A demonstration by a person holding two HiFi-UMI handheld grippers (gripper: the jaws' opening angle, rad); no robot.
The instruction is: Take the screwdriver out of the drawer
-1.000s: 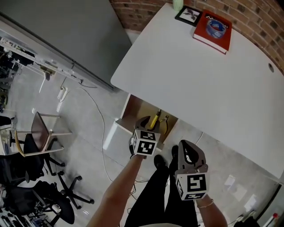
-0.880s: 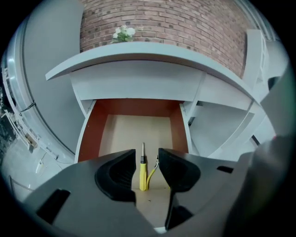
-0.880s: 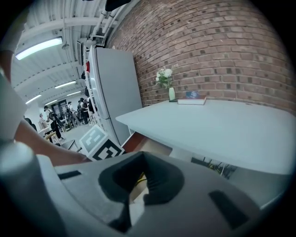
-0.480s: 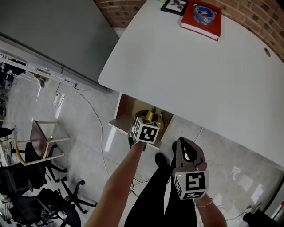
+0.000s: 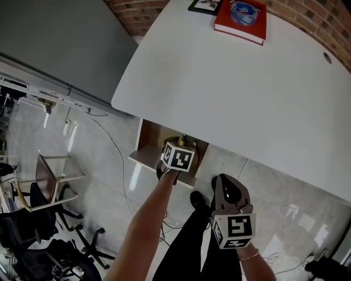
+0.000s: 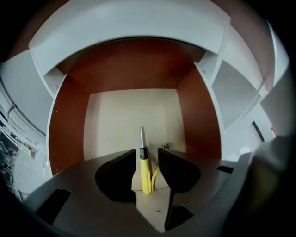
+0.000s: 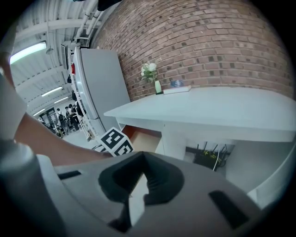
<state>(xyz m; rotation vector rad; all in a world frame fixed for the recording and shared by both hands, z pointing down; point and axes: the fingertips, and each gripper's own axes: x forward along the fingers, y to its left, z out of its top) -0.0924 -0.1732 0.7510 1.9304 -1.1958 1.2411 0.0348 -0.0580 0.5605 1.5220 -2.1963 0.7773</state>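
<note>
A screwdriver (image 6: 144,169) with a yellow handle and a bare metal shaft lies on the pale floor of the open drawer (image 6: 69,129), tip pointing to the drawer's back. My left gripper (image 6: 148,156) points steeply down into the drawer with the handle between its jaws. They are closing, but a gap shows on each side of the handle. In the head view the left gripper (image 5: 181,145) covers most of the drawer (image 5: 143,144), and a bit of yellow screwdriver (image 5: 184,139) peeks past its marker cube. My right gripper (image 5: 224,185) hangs shut and empty over the floor, right of the drawer.
The drawer hangs under a white desk (image 5: 247,88) that carries a red book (image 5: 241,19) and a picture frame (image 5: 204,5) at its far end. A cable (image 5: 118,159) trails on the floor, chairs (image 5: 49,175) stand at the left, and the person's legs (image 5: 192,230) are below.
My left gripper has gone down into the drawer and now hides most of the screwdriver in the head view. The right gripper has sunk a little.
</note>
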